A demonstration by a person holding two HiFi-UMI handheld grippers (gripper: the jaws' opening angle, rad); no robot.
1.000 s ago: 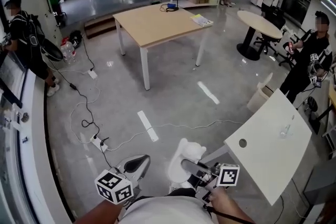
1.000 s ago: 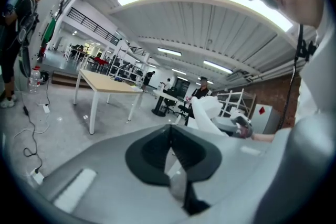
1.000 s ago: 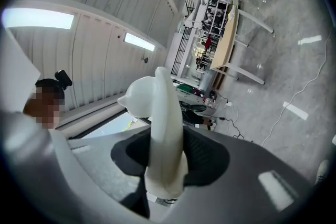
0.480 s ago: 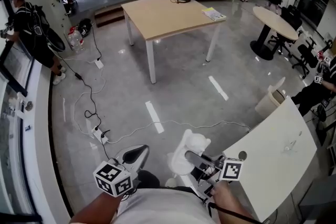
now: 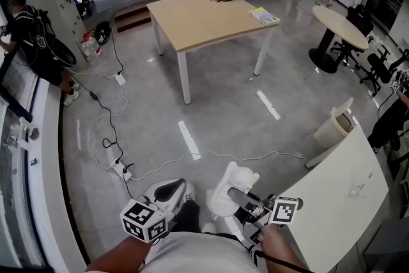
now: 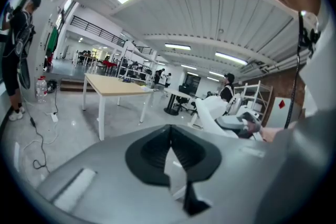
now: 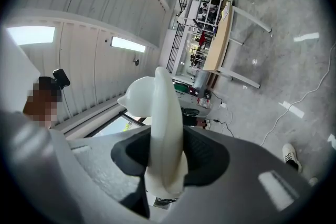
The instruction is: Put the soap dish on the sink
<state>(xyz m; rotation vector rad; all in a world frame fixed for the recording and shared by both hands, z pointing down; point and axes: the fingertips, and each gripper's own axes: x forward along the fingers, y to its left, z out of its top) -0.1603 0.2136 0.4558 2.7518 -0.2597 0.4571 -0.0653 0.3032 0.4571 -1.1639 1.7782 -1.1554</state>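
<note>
White soap dish (image 5: 222,196), edge-on, clamped (rear hidden)

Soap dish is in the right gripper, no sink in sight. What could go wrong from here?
1. Right gripper grips the soap dish on edge, most of it past the jaws; a jolt could twist it loose.
2. A cable and power strip lie on the floor ahead: trip risk.
3. The white table is close on the right; the dish could clip it.
</note>
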